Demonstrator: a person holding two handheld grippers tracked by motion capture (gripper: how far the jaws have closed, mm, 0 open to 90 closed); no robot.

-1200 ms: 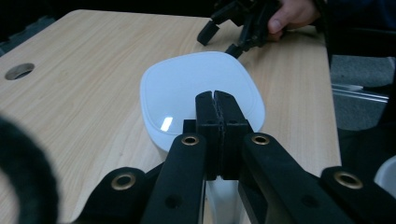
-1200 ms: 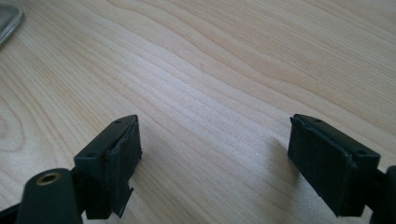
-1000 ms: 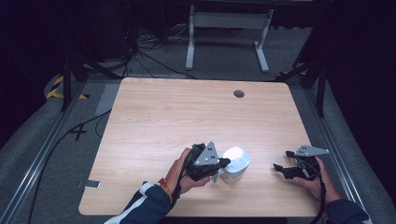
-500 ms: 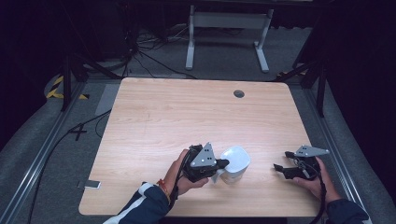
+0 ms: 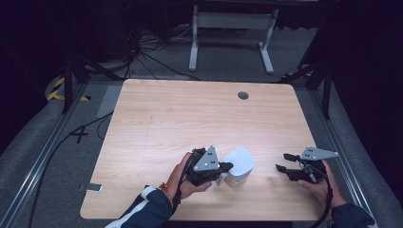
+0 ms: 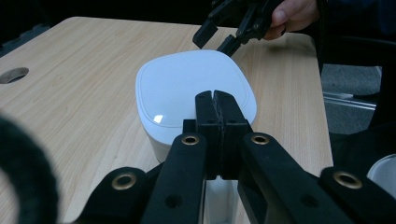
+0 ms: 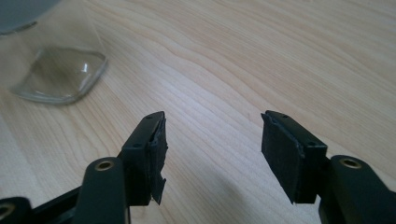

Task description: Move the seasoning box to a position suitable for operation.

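One white, rounded-square lidded plastic container is judged light, stiff and slippery. Left gripper is clenched at its side; right gripper stands released.

A lab or recording studio, not a home. A bare wooden table with a cable hole stands on grey carpet, flanked by metal floor rails. Black curtains surround it; loose cables and a white stand's legs lie beyond the far edge.

container top cut off, handle behind jaws
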